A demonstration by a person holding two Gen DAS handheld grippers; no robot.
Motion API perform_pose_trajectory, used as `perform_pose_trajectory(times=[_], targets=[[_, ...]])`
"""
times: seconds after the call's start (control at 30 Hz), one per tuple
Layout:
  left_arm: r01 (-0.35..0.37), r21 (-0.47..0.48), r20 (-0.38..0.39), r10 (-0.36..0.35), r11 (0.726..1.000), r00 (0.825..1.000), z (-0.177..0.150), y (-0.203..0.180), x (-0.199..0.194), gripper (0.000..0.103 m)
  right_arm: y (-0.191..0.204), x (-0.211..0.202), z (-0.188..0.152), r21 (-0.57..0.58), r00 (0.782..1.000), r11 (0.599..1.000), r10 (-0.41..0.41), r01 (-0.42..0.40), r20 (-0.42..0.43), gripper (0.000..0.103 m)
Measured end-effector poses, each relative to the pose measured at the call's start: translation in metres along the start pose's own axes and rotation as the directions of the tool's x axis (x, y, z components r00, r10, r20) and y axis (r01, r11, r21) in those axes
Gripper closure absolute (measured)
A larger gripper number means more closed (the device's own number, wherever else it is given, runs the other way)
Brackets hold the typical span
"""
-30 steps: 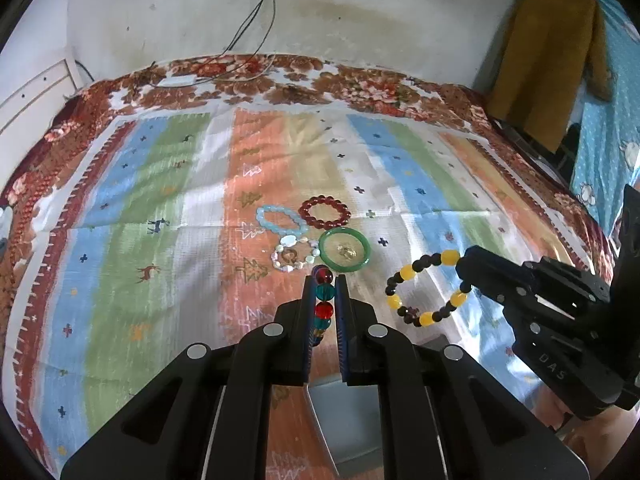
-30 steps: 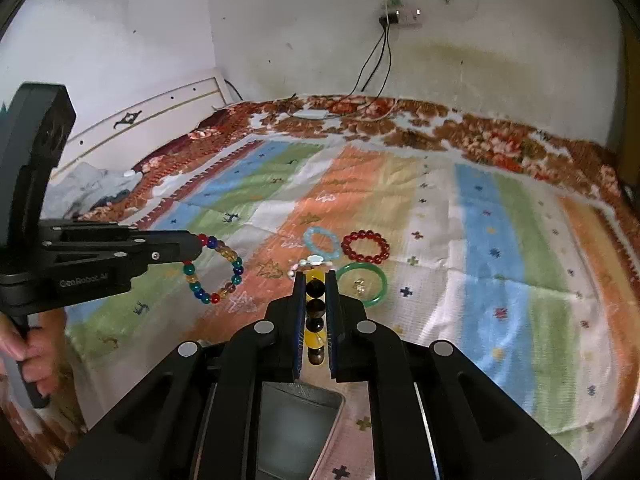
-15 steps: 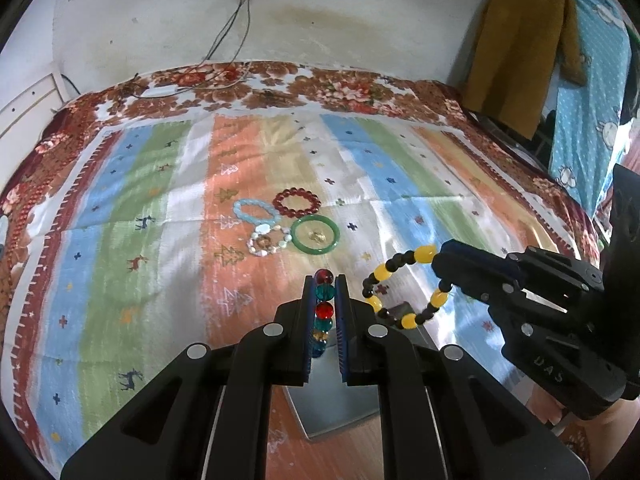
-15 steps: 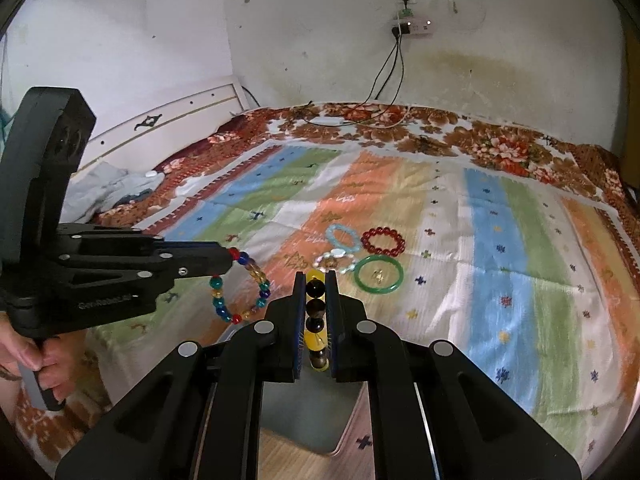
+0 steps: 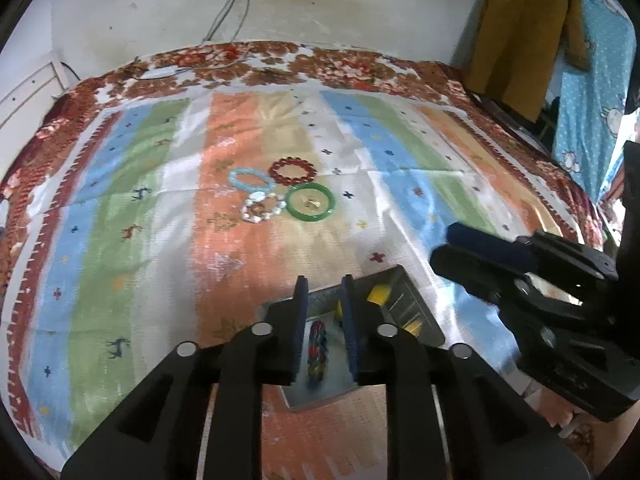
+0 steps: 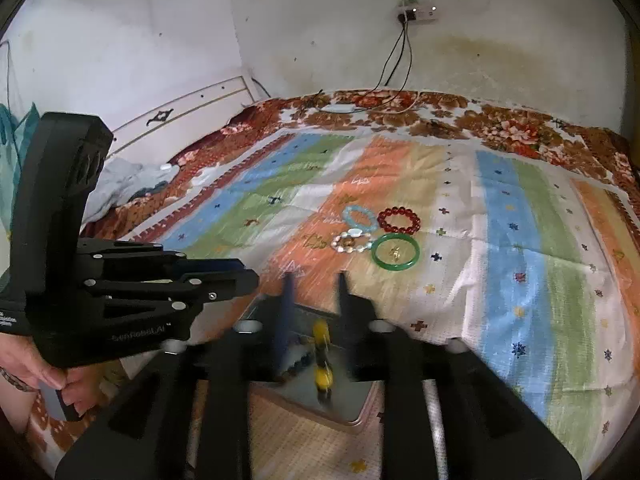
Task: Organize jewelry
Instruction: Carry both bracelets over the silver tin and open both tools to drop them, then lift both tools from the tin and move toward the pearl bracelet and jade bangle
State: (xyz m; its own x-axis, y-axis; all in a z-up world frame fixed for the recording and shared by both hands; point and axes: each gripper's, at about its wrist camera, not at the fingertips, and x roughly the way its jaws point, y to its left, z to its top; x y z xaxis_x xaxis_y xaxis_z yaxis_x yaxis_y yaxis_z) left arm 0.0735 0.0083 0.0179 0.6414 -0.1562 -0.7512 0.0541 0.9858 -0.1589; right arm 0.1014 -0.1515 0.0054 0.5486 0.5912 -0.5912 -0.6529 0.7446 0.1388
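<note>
My left gripper (image 5: 323,284) is open over a grey metal tray (image 5: 416,300) at the near edge of the bed. A multicoloured bead bracelet (image 5: 317,343) shows between its fingers, apparently free over the tray. My right gripper (image 6: 313,278) is open too, above the same tray (image 6: 352,408); a yellow-and-black bead bracelet (image 6: 322,354), blurred, is between its fingers and apart from both. Four bracelets lie on the striped blanket: light blue (image 5: 250,180), dark red (image 5: 292,169), pearl-white (image 5: 262,210), and a green bangle (image 5: 311,202).
The right gripper's body (image 5: 560,304) sits just right of the tray in the left view; the left gripper's body (image 6: 120,292) sits left of it in the right view. A yellow garment and blue cloth (image 5: 540,40) hang at the far right. Cables (image 6: 400,60) run down the wall.
Both grippers pulled back over the tray and opened. The multicoloured bracelet and the yellow-and-black bracelet left the fingers and are now down at the tray.
</note>
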Motion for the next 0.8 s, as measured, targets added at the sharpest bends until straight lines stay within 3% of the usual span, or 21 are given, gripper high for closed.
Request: perform_pose_trajectory(times=[0.17, 0.33, 0.6, 0.8], targets=[[-0.018, -0.036, -0.002, 0.018, 0.999, 1.0, 0.003, 0.012, 0.002, 0.078, -0.009, 0.004, -0.001, 0.025, 1.0, 0.999, -0.02, 0.02, -0.013, 0.062], [-0.036, -0.048, -0.011, 0.036, 0.998, 0.999, 0.006, 0.022, 0.008, 0.064, -0.017, 0.01, -0.001, 0.045, 0.999, 0.998, -0.042, 0.043, -0.024, 0.055], [-0.049, -0.081, -0.034, 0.046, 0.996, 0.998, 0.015, 0.037, 0.022, 0.049, -0.029, 0.025, 0.001, 0.063, 0.996, 0.996, -0.068, 0.071, -0.05, 0.051], [-0.062, -0.089, -0.05, 0.057, 0.994, 0.997, 0.026, 0.046, 0.036, 0.044, -0.039, 0.038, 0.006, 0.075, 0.994, 0.994, -0.08, 0.085, -0.068, 0.048]])
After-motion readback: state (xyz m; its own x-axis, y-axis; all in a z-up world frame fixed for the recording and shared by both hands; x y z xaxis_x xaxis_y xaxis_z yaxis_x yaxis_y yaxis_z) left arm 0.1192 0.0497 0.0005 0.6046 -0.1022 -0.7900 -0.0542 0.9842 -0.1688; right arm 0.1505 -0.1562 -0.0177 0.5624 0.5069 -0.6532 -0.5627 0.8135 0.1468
